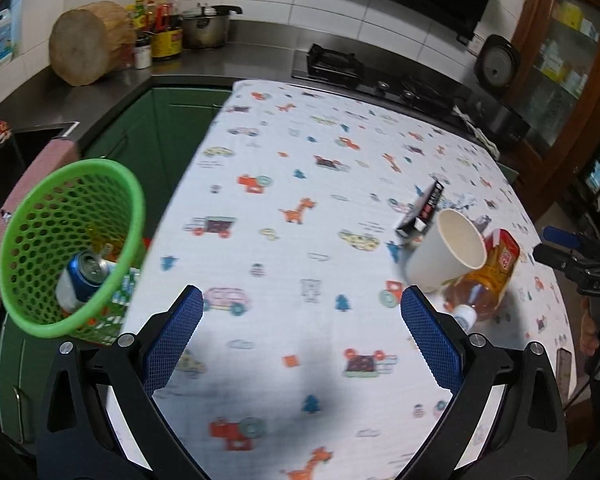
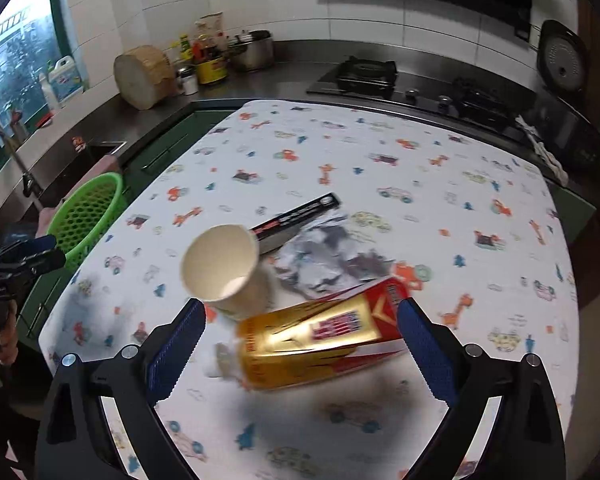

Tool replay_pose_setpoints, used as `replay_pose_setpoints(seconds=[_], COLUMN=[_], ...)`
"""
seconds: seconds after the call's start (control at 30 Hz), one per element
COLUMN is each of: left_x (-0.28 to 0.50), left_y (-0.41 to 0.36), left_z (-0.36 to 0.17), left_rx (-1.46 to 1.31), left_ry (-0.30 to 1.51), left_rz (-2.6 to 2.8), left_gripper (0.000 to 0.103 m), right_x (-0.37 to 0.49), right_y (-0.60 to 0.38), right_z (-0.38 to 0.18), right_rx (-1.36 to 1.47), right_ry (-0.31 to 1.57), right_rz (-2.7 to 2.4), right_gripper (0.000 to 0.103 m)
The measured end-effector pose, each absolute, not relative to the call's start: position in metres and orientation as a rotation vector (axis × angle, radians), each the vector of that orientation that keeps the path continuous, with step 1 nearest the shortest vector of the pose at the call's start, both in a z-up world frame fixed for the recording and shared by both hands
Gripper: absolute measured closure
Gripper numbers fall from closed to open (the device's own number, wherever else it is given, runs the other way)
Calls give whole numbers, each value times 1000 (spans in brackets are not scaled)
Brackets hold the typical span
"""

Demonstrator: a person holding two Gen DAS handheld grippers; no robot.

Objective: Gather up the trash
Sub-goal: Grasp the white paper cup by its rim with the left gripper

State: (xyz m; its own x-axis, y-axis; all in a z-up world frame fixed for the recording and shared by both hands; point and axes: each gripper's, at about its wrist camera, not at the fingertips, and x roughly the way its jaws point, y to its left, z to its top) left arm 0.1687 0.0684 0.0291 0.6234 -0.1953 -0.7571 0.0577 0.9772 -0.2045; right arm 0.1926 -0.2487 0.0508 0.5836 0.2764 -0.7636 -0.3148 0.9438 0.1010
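Both tongs are released, jaws spread wide and holding nothing. The left tongs [image 1: 302,304] hover over the table [image 1: 284,168] with its white cartoon-print cloth. At the table's left edge sits a green perforated plastic basket [image 1: 66,248] holding a blue drink can [image 1: 85,276]. The right tongs [image 2: 301,316] hang over the trash near the right edge: a white paper cup [image 2: 224,268] lying tipped, a gold-and-red labelled plastic bottle [image 2: 320,340] on its side touching it, a black slim carton [image 2: 296,220] and crumpled silvery wrapper [image 2: 328,256] just beyond.
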Motion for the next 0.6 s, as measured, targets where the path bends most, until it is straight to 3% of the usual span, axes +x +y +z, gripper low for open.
replay_pose_setpoints(seconds=[0.6], left_x=[218], left_y=[-26], left_z=[22], left_rx=[-177], left_ry=[967], left_rz=[-268], left_gripper=[5], right_x=[227], right_y=[-284], right_z=[24], right_rx=[-20], right_ry=[930], right_rz=[379], right_gripper=[10])
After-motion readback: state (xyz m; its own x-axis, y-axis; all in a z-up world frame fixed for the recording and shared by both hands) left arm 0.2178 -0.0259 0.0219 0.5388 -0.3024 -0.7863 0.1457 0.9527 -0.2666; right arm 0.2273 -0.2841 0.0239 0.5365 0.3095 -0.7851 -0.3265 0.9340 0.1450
